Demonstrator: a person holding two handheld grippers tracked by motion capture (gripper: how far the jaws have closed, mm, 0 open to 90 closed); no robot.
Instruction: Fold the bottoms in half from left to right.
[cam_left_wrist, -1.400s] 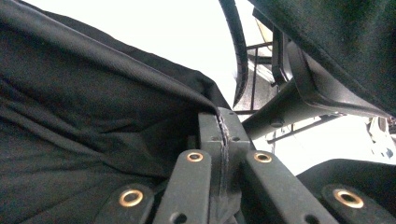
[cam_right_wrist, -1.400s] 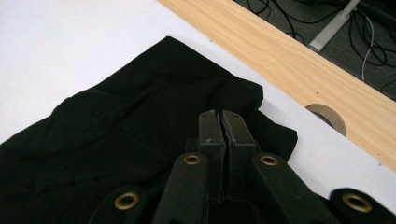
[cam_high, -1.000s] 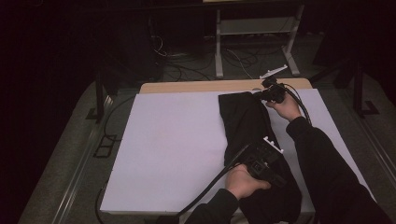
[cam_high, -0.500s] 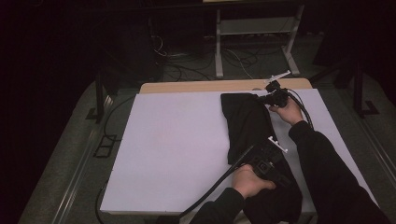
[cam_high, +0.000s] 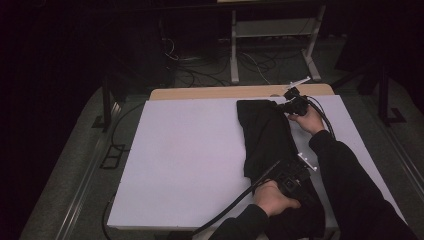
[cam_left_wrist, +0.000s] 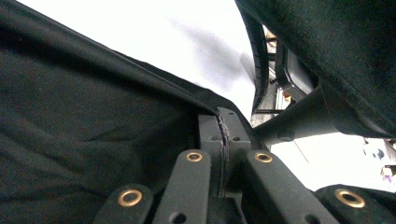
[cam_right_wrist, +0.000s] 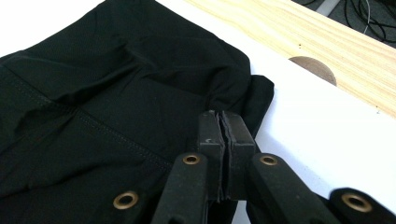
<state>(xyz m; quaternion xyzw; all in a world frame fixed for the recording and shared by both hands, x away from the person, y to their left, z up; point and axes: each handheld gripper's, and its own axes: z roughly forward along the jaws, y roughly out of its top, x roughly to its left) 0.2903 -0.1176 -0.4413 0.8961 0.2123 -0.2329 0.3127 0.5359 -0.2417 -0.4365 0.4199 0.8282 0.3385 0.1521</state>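
While the black garment (cam_high: 267, 145) stretches lengthwise from upper centre to lower right of the desk (cam_high: 190, 160), the right tongs (cam_high: 289, 106) pinch its far corner and the left tongs (cam_high: 286, 176) clamp its near edge.

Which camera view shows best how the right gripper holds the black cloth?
The right gripper view: its jaws are shut on the far corner of the black cloth, close up. The high view shows the right gripper small at that corner. The left gripper view shows the cloth at the left gripper.
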